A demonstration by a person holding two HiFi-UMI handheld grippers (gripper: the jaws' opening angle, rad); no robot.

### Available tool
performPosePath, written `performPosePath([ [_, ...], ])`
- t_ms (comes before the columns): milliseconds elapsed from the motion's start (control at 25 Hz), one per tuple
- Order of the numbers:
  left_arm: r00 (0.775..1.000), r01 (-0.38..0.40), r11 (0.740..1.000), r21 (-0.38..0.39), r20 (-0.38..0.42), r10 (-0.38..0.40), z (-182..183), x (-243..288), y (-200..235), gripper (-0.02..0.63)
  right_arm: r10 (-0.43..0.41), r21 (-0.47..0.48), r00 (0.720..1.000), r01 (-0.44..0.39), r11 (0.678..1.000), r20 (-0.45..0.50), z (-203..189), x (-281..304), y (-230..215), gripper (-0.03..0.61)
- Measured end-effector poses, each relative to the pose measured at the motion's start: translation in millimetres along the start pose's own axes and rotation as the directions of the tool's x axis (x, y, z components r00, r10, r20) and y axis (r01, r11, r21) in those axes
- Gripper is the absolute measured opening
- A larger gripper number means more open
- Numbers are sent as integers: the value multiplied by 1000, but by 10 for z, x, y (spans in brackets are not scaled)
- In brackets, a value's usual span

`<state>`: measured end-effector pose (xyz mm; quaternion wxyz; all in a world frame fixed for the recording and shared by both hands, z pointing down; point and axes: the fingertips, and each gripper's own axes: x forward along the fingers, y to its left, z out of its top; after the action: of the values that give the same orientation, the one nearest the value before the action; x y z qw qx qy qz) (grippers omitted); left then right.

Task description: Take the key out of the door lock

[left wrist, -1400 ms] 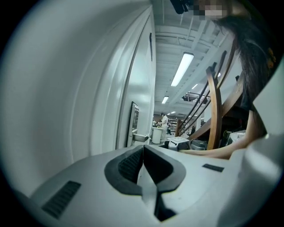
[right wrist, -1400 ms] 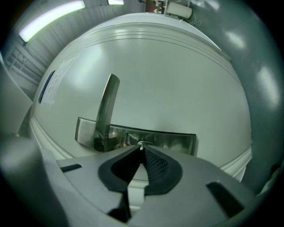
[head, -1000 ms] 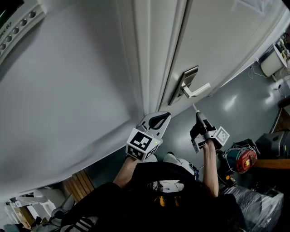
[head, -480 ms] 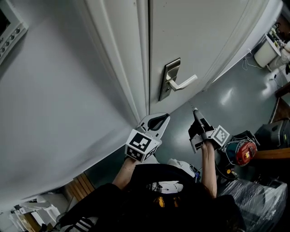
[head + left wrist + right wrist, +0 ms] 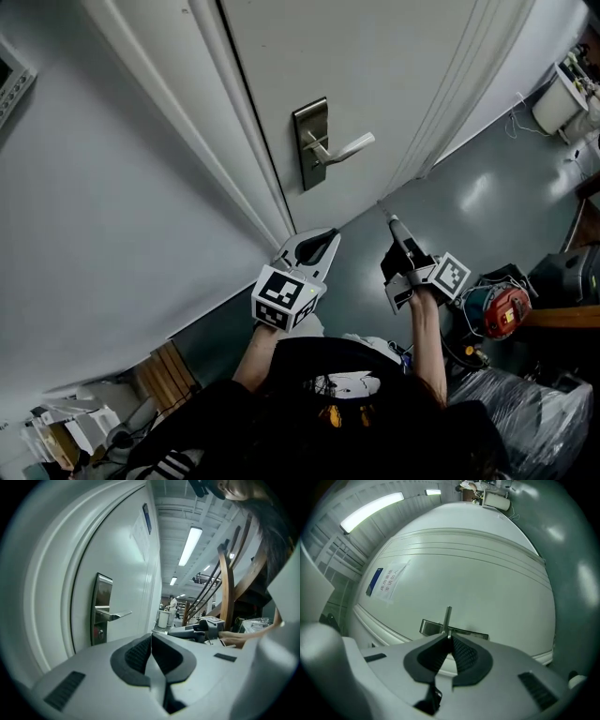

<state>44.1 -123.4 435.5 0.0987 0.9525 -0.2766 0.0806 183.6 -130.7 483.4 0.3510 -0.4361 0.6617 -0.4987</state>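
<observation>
Two pads of the right claw (image 5: 392, 223) want a firm, even pinch and a straight pull away from the door (image 5: 375, 56), with no twist, so the thin key (image 5: 448, 634) cannot slip. That claw is pressed almost together on a pale metal sliver at its tips. I judge this to be the key, clear of the lock. At nine o'clock from it, the left claw (image 5: 151, 644) is closed on nothing. Between ten and eleven o'clock sits the lock plate (image 5: 311, 142) with its handle (image 5: 345, 148).
</observation>
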Motion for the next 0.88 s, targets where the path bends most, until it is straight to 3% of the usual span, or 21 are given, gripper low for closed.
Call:
performPosePath([
  [880,973,-231,972,-38,-22,230,-389,-102,-1225,9,53,-28,978,-60,998,-204,-93,-1103,1,21],
])
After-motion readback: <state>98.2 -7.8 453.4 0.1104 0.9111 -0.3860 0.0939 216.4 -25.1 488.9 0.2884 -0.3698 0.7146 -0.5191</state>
